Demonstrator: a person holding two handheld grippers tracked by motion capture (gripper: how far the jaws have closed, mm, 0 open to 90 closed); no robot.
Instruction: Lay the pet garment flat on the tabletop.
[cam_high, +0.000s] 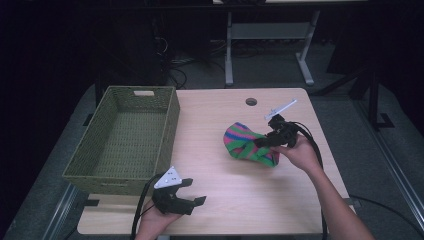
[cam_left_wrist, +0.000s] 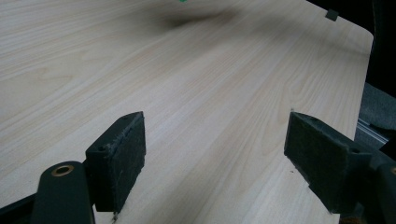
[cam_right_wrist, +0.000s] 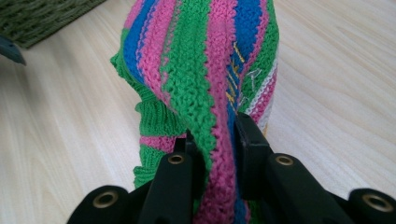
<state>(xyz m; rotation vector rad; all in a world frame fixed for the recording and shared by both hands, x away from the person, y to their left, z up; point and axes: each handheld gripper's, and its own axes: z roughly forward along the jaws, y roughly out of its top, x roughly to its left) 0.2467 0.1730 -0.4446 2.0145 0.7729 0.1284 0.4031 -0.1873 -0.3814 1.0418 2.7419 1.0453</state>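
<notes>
High view: a pale wood bench seen from above, w/ a green woven basket at its left edge and a striped knit cloth right of centre; the person's right hand holds the right tongs against that cloth; the left tongs sit near the front edge, just beside the basket's near wall, well apart from the cloth. Right gripper view: jaws pinched tight on a fold of the pink, green and blue knit, the cloth rising in a peak above them; probably lifted partly off the bench, tho the lower edge is hard to judge. Left gripper view: jaws spread wide, nothing between them, bare wood grain beneath. Progress, as a judgement: the cloth is gripped, so pick-up is under way; the basket is empty, so if that's the destination, the carry across and the drop remain; left tongs idle so far.
</notes>
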